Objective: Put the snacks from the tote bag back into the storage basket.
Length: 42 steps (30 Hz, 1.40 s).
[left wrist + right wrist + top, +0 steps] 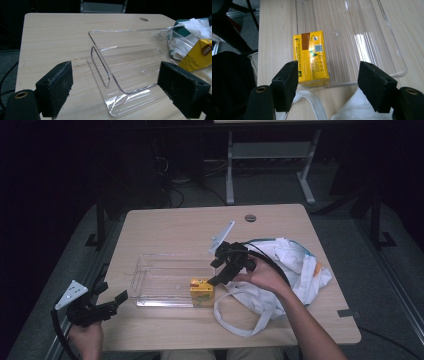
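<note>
The small yellow cardboard drink carton (311, 58) stands inside the clear plastic rectangular tray (372, 37), tucked into the corner nearest the right gripper (328, 86), and that claw's jaws are spread with nothing pinched between them: the carton sits just beyond and slightly to the left-hand pad, free of both. By the look of it, the placing step is finishing and the release is made; the next move calls for drawing the right gripper straight back and up from the carton without brushing it, since the tall, narrow box looks light and could tip against the tray wall. If more items are to come, the white cloth tote bag with green print (287, 262), lying directly under and behind that claw, is the likely place to reach next. The left gripper (113, 87) rests low at the near table edge, its jaws wide apart and empty, with the tray's open end straight ahead of them and the carton off to their far right. The carton itself is bright yellow with a brown band, small printed text and a code square on its top face, edges crisp and undented.
</note>
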Each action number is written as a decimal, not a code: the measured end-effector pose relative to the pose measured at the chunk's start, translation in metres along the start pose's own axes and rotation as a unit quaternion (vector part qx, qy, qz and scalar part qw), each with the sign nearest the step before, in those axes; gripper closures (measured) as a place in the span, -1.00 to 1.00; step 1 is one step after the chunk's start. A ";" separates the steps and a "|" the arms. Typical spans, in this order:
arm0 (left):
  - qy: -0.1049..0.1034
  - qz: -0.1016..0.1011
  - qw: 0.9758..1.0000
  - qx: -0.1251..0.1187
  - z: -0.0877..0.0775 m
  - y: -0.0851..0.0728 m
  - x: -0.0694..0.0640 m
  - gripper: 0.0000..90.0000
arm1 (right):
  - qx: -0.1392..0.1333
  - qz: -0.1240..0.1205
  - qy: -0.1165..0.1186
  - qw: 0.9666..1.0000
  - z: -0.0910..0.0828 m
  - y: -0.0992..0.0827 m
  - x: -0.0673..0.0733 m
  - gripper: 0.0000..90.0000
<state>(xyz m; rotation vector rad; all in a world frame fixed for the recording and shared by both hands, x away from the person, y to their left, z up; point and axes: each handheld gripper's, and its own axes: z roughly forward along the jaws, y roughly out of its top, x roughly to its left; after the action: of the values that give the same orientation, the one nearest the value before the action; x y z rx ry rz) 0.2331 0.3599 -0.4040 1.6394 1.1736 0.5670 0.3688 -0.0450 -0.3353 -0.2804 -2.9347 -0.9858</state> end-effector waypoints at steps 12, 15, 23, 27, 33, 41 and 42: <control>0.001 0.001 1.000 0.001 0.000 0.000 0.000 -0.72 | -0.013 0.010 -0.022 1.000 -0.018 -0.012 -0.002 -0.28; 0.001 0.001 1.000 0.001 0.000 0.000 0.000 -0.72 | -0.017 0.012 -0.027 0.999 -0.022 -0.016 -0.003 -0.29; 0.002 0.003 1.000 0.002 0.000 0.000 0.000 -0.72 | -0.022 0.022 -0.033 0.999 -0.032 -0.024 -0.004 -0.32; 0.000 0.002 1.000 0.001 0.000 0.000 0.000 -0.72 | -0.025 0.032 -0.037 0.998 -0.037 -0.029 -0.004 -0.35; 0.001 0.003 1.000 0.005 0.001 0.000 0.000 -0.72 | -0.032 0.041 -0.047 0.998 -0.045 -0.044 -0.008 -0.35; -0.001 0.004 1.000 0.004 0.003 0.000 -0.001 -0.72 | -0.043 0.053 -0.054 0.996 -0.057 -0.058 -0.007 -0.36; -0.001 0.004 1.000 0.004 0.003 0.000 -0.001 -0.72 | -0.044 0.052 -0.056 0.996 -0.058 -0.059 -0.007 -0.36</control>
<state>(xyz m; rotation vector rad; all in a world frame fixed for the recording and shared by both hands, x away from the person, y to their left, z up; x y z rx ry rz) 0.2344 0.3574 -0.4051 1.6514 1.1704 0.5662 0.3633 -0.1272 -0.3248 -0.5035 -2.9430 -1.1218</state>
